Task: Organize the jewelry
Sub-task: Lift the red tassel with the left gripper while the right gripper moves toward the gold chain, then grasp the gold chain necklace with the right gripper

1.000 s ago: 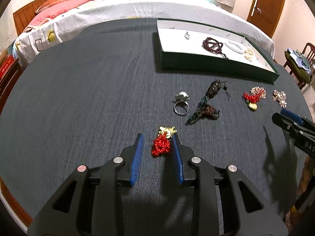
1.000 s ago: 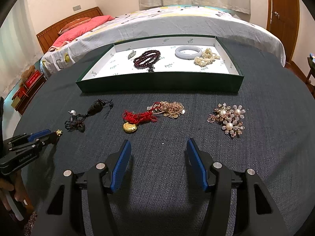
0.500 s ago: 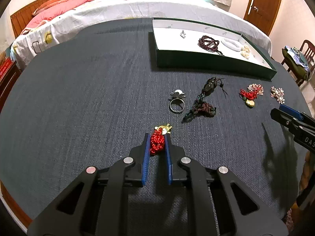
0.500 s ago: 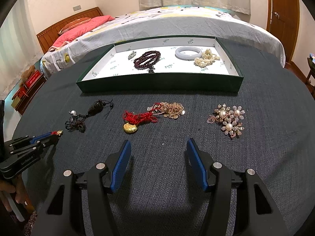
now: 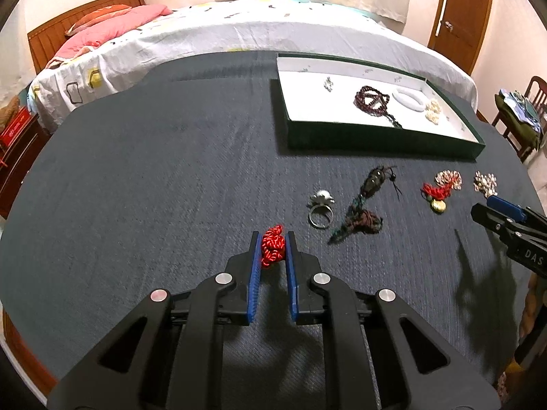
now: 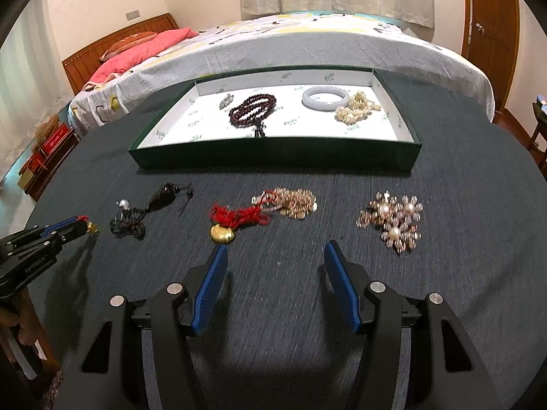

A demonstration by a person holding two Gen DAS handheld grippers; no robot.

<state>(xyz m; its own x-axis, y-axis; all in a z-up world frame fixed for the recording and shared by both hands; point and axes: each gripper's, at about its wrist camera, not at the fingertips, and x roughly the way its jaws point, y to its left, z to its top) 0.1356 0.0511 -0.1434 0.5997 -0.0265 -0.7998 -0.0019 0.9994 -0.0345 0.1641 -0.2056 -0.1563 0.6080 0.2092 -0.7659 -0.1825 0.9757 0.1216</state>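
My left gripper (image 5: 272, 235) is shut on a red knotted cord charm (image 5: 272, 246), just above the dark tablecloth. In the right wrist view the left gripper (image 6: 73, 226) shows at the far left, with the charm's gold piece (image 6: 91, 228) poking out at its tip. The green tray (image 6: 273, 162) with a white inside stands at the back and holds dark red beads (image 6: 251, 111), a pale bangle (image 6: 324, 99) and pearls (image 6: 355, 109). My right gripper (image 6: 275, 249) stands open over bare cloth, with nothing between its fingers.
Loose on the cloth lie a silver ring (image 5: 320, 210), a dark tassel pendant (image 5: 362, 205), a red cord with a gold pendant (image 6: 236, 220), a gold chain cluster (image 6: 294, 200) and a pearl brooch (image 6: 393, 220). A bed stands behind the table.
The left jaws have closed onto the red cord charm, which lay between them a second ago. The right gripper has not moved.
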